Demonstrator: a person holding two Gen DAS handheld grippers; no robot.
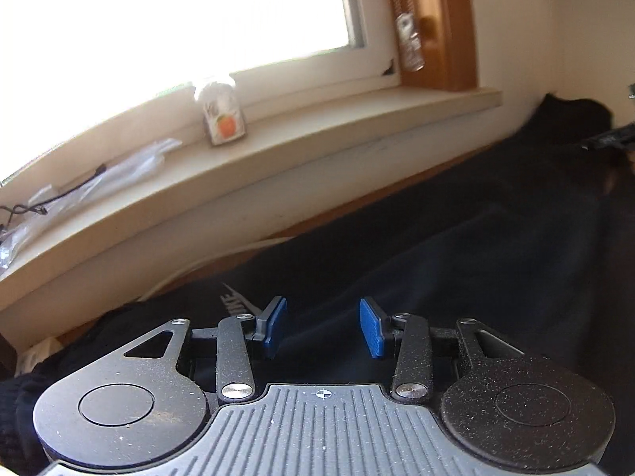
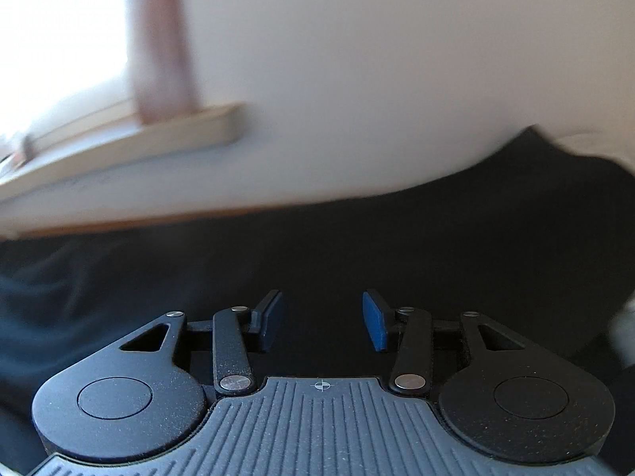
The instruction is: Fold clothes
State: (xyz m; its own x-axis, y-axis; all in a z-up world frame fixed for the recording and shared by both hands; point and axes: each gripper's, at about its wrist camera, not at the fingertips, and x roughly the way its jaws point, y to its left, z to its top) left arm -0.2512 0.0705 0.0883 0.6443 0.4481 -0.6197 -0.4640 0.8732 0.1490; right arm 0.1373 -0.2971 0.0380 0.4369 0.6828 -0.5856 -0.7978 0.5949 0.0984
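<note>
Where it lies spread, dark garment [image 1: 436, 261] with pale logo, left gripper [image 1: 323, 327] and right gripper [image 2: 323, 319] both parted, empty

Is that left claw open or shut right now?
Open. The left gripper has a clear gap between its blue pads, with nothing clamped; the dark garment lies beyond.

We see matt black cloth in the garment [image 1: 456, 246], with a pale printed logo [image 1: 234, 305]. The left gripper [image 1: 323, 327] and right gripper [image 2: 322, 319] look like speckled matt plastic with shiny metal rivets and ribbed blue pads [image 1: 371, 331]. The windowsill [image 1: 278, 139] looks smooth.
</note>
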